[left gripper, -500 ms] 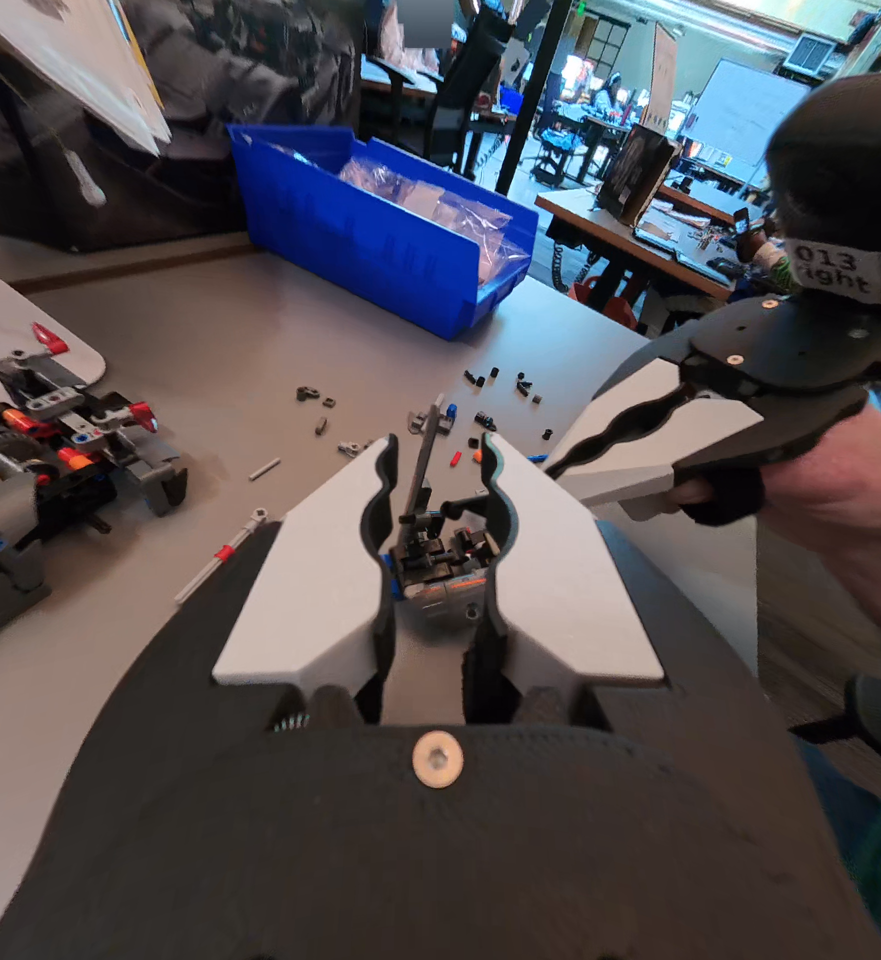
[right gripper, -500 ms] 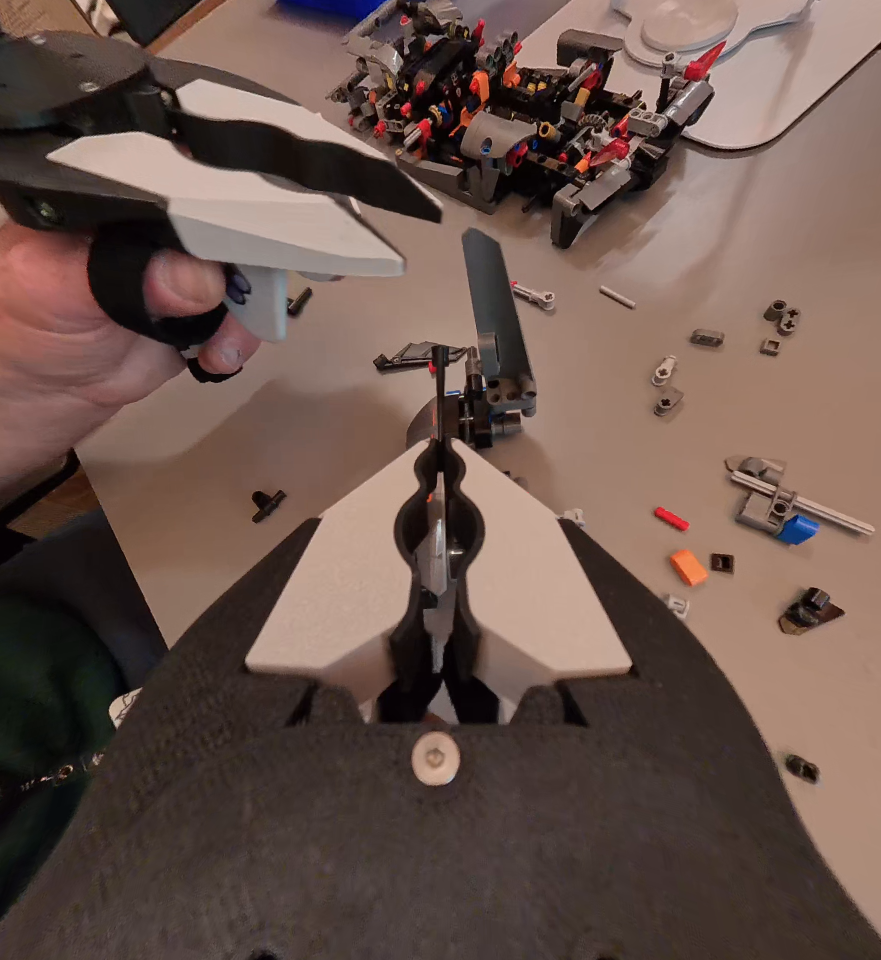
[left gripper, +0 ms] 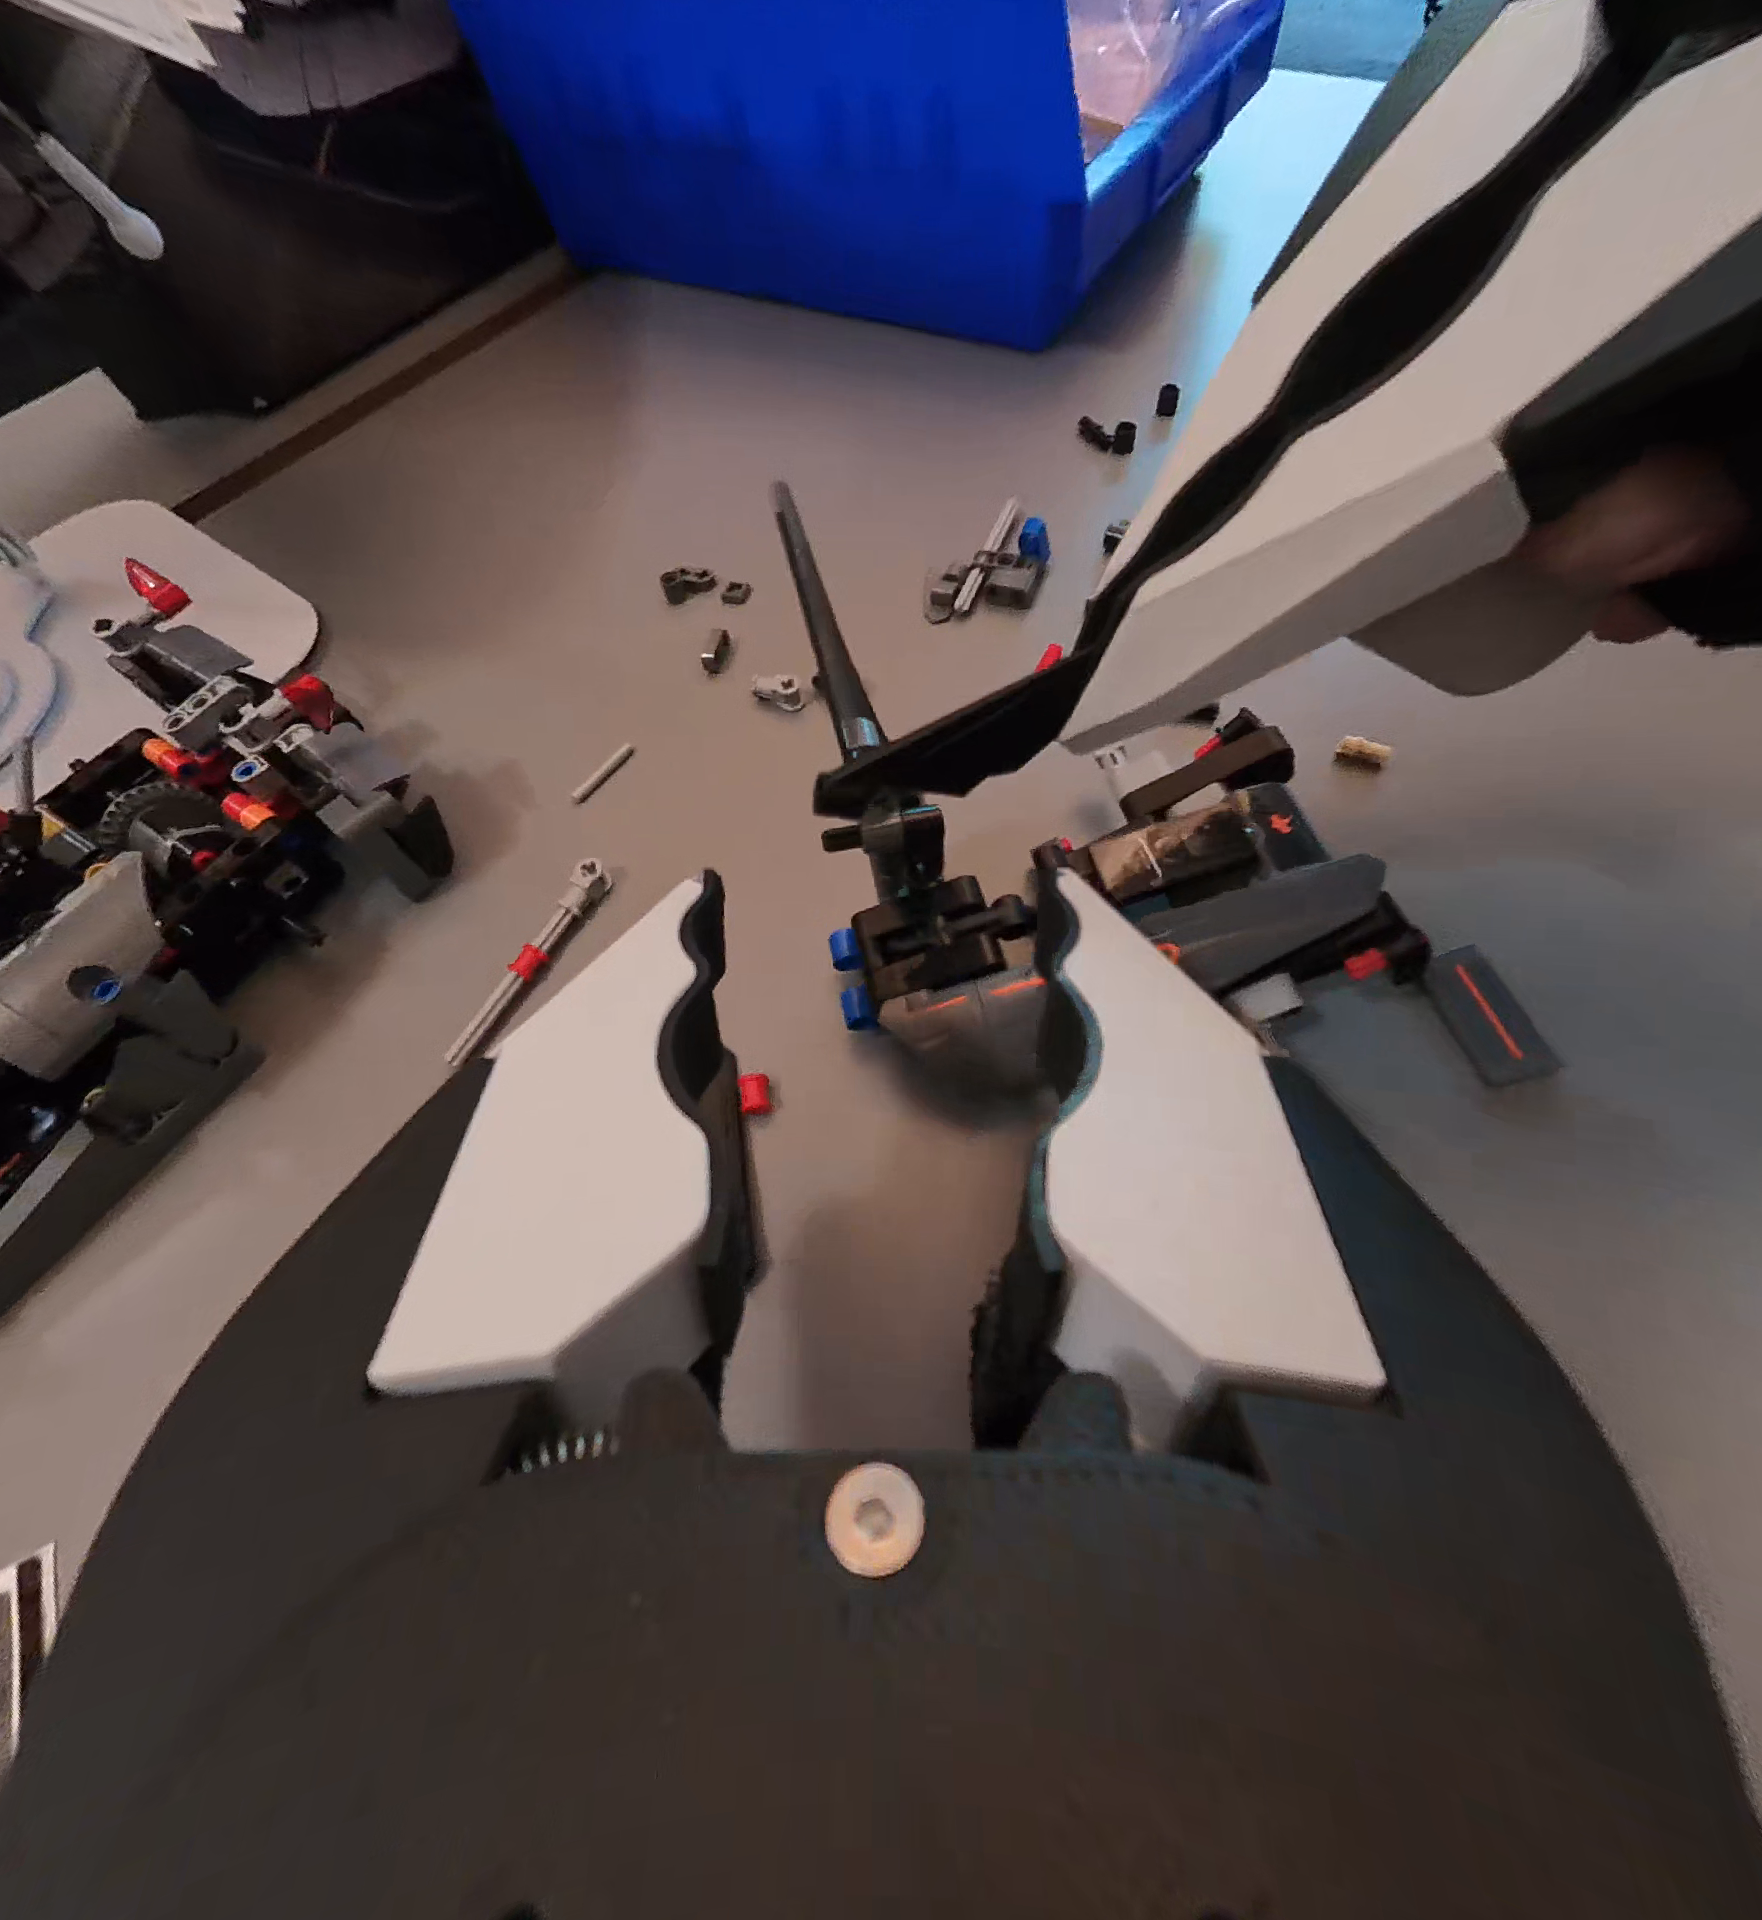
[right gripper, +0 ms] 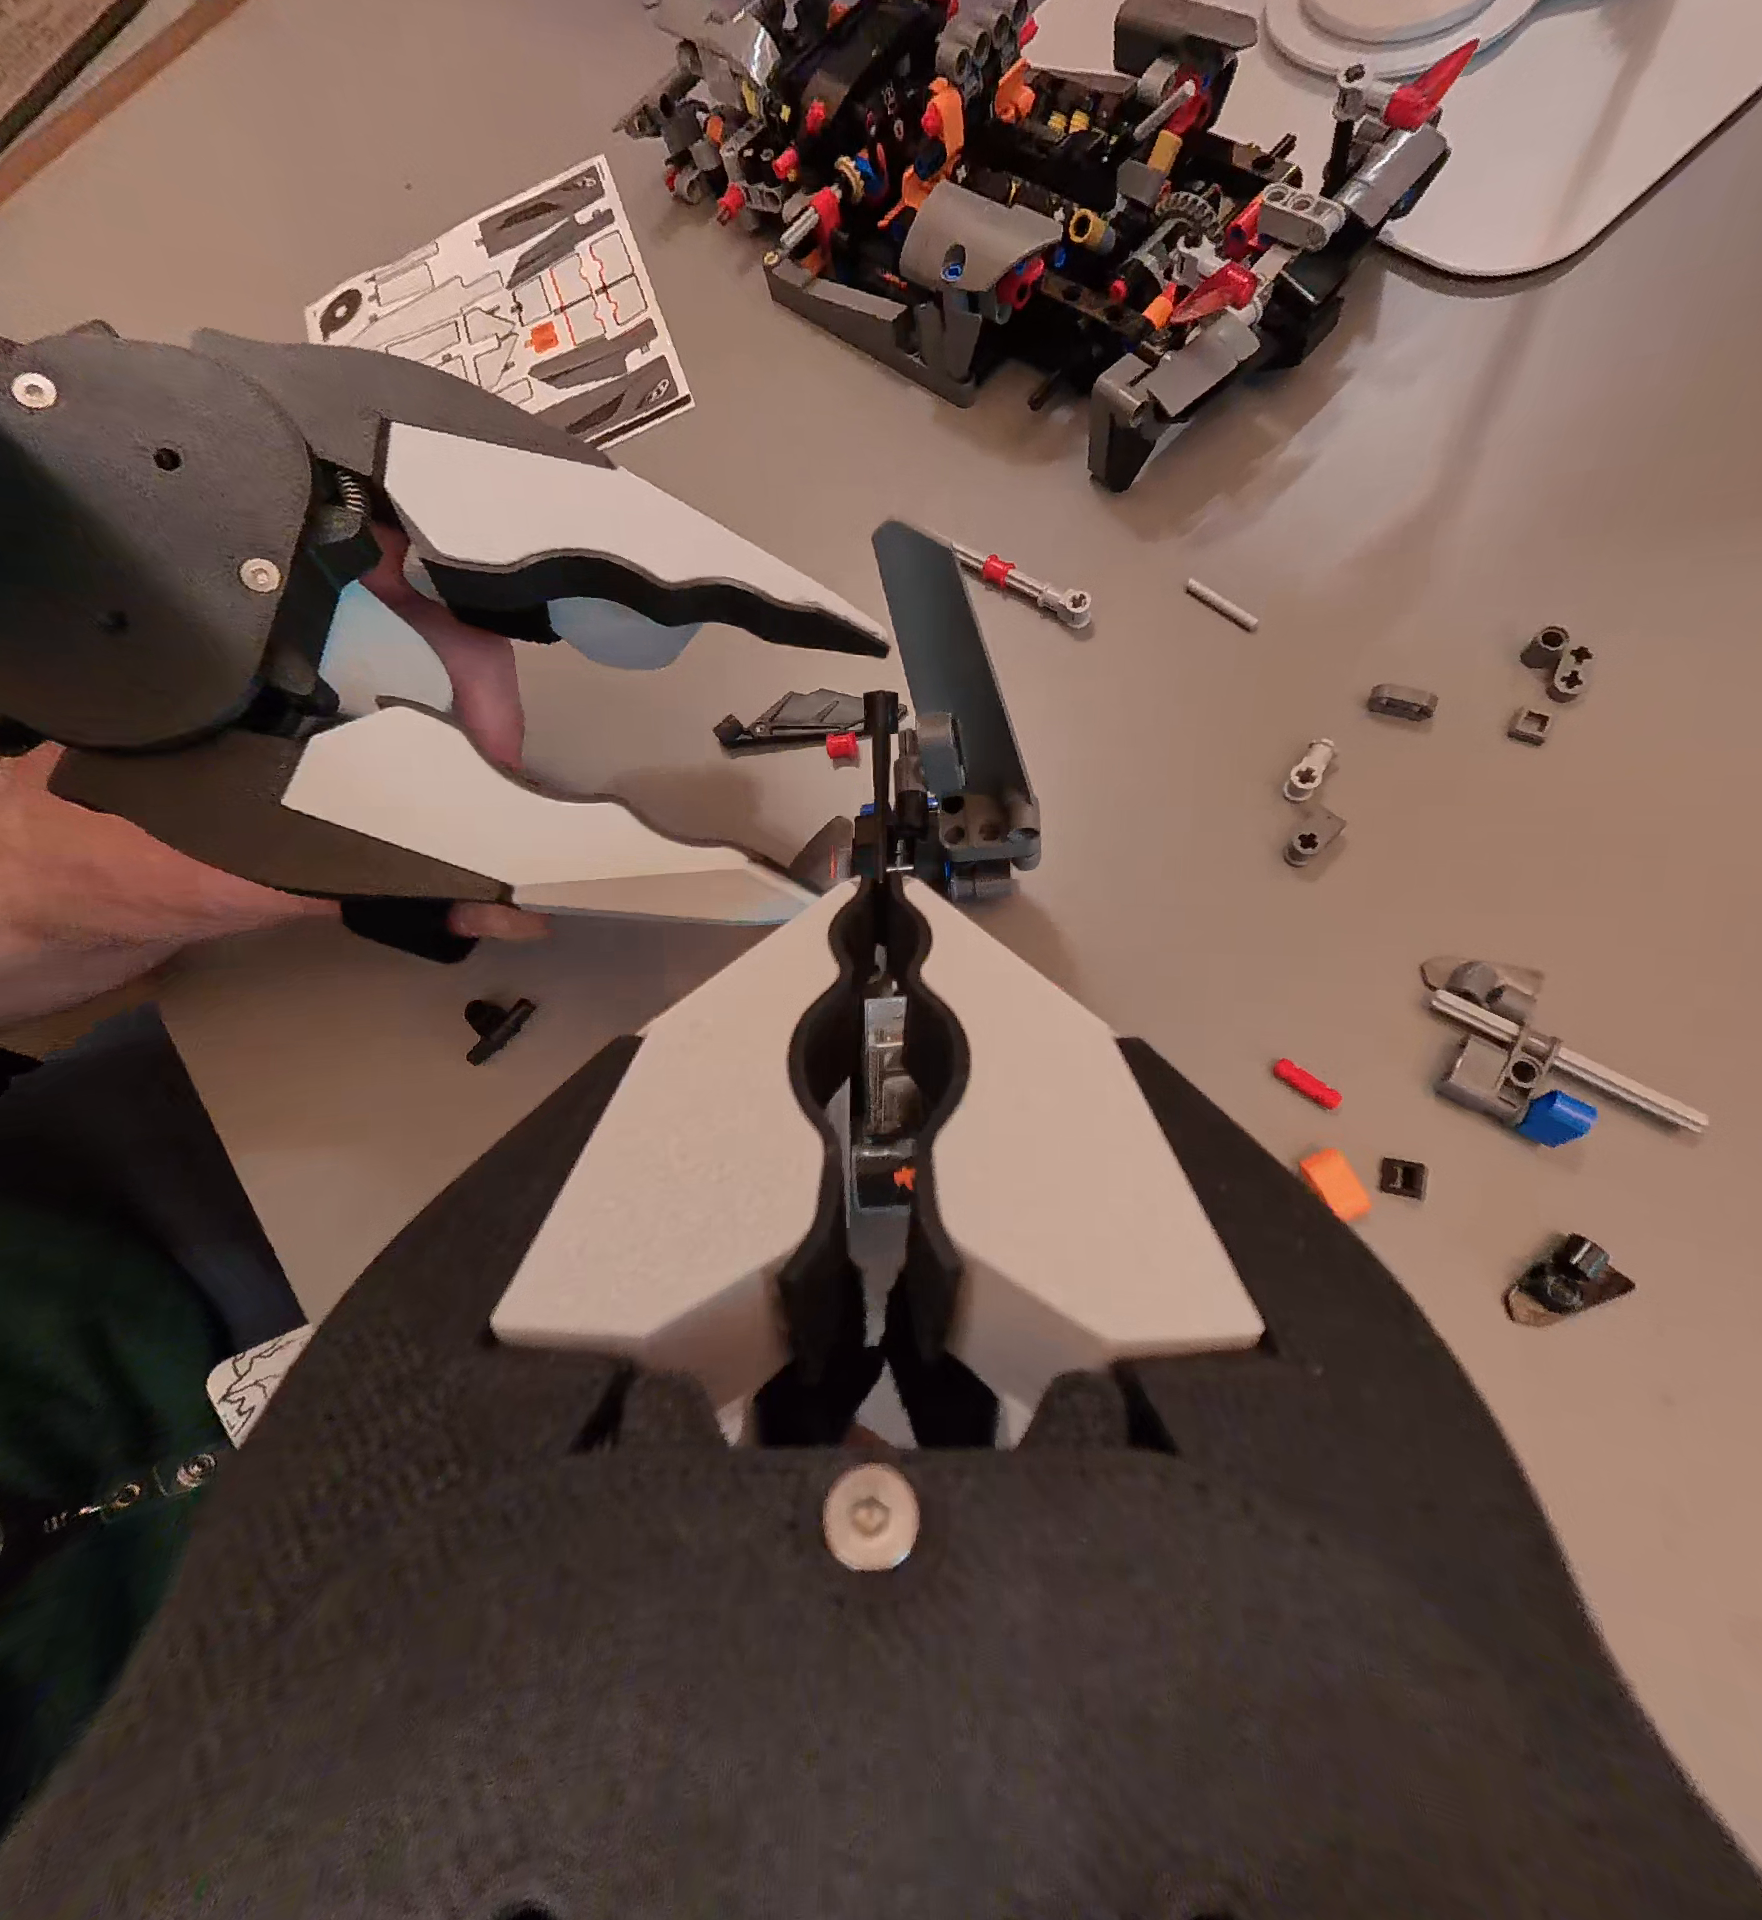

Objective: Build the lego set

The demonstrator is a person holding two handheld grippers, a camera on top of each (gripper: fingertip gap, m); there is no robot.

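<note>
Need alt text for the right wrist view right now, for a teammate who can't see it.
The right gripper is shut on a small lego sub-assembly with a dark panel standing up from it, over a grey table. The left gripper is open at its left; the big lego model sits behind, loose parts to the right.

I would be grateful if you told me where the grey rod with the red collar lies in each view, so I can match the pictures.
Left wrist view: the grey rod with the red collar lies left of centre, just beyond the left gripper's left finger.
Right wrist view: the rod lies above centre, beyond the dark blade.
Shared landmark: the half-built car, which the rod lies close to in both.
</note>
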